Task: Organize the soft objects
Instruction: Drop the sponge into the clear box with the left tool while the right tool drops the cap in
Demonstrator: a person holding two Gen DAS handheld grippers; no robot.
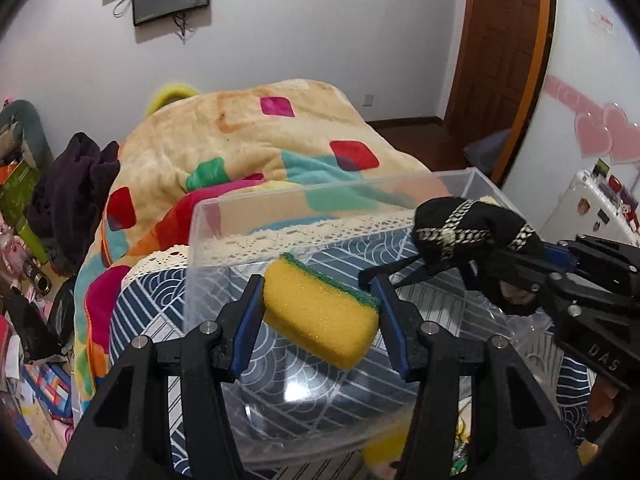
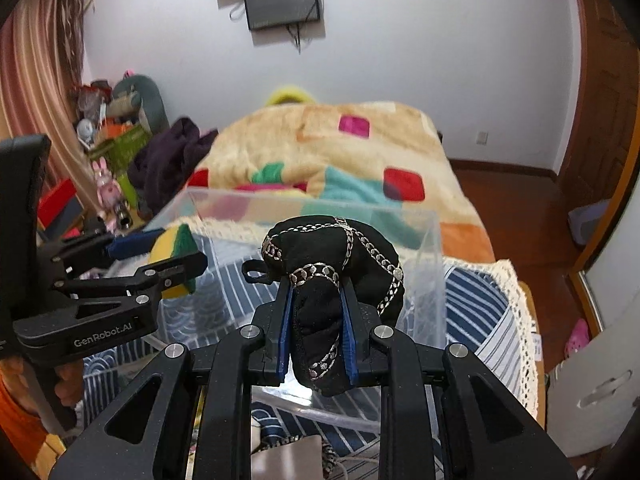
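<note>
My left gripper (image 1: pixel 318 298) is shut on a yellow sponge (image 1: pixel 320 312) with a green scouring side and holds it over the open clear plastic bin (image 1: pixel 192 240). My right gripper (image 2: pixel 316 292) is shut on a bunched black cloth with silver trim (image 2: pixel 332 264), also held above the bin (image 2: pixel 434 260). In the left wrist view the black cloth (image 1: pixel 468 228) hangs at the right, over the bin's right side. In the right wrist view the sponge (image 2: pixel 176 246) and the left gripper (image 2: pixel 160 256) show at the left.
The bin stands on a blue-and-white patterned cloth with lace edging (image 1: pixel 152 296). Behind it lies a bed with a colourful patchwork blanket (image 1: pixel 248 140) and a dark garment (image 1: pixel 76 192). Clutter fills the left floor (image 1: pixel 24 320). A wooden door (image 1: pixel 500 40) is at the right.
</note>
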